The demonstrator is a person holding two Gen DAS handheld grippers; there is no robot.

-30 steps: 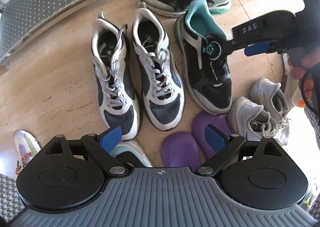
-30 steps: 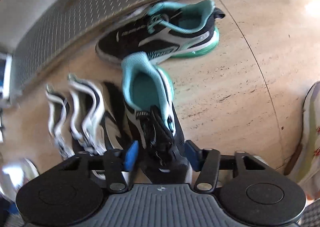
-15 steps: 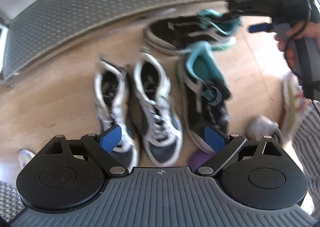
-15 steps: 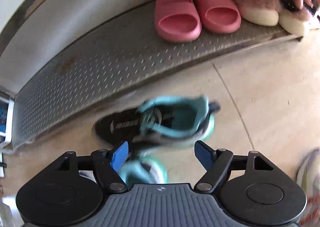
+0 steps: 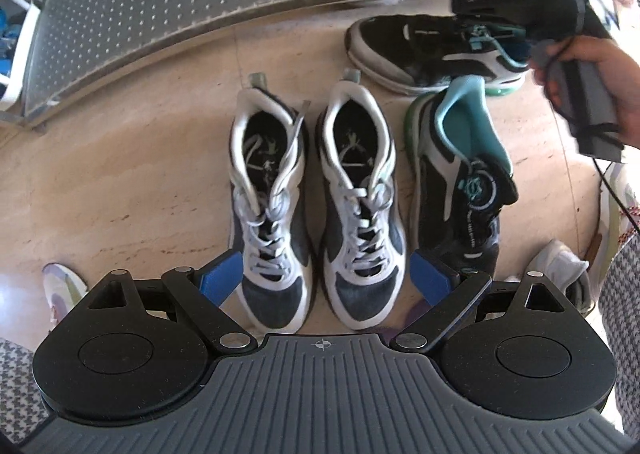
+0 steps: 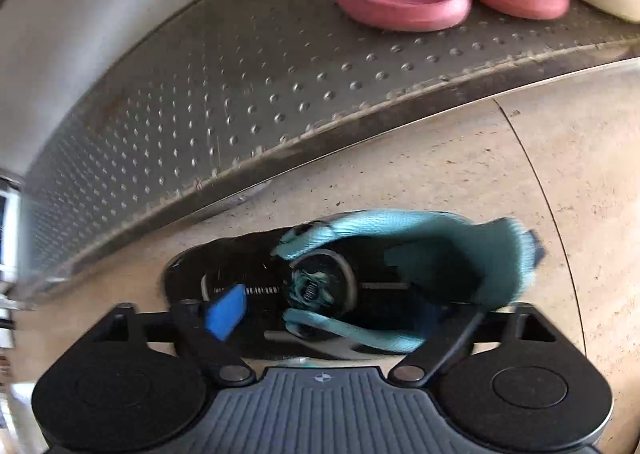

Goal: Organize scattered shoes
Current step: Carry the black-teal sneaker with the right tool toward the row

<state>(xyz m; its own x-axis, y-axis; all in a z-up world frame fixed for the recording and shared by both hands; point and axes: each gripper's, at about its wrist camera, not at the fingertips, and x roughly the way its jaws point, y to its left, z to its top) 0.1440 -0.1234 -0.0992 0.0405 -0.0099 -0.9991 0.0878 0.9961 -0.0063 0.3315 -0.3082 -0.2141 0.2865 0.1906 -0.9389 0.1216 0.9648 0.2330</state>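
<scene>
Right tool [image 6: 332, 314] jaws opening over sideways black-teal sneaker [image 6: 320, 286] on floor by metal step [image 6: 240, 102]; nothing gripped. Left tool [image 5: 320, 278] open, empty. Soft collar may be pinched, slipping out.

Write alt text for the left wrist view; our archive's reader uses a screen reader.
The open left gripper hangs above a pair of white and navy sneakers set side by side on a beige stone floor. Right of them lies a black and teal sneaker, its mate crosswise beyond it, beneath the hand-held right gripper.
</scene>
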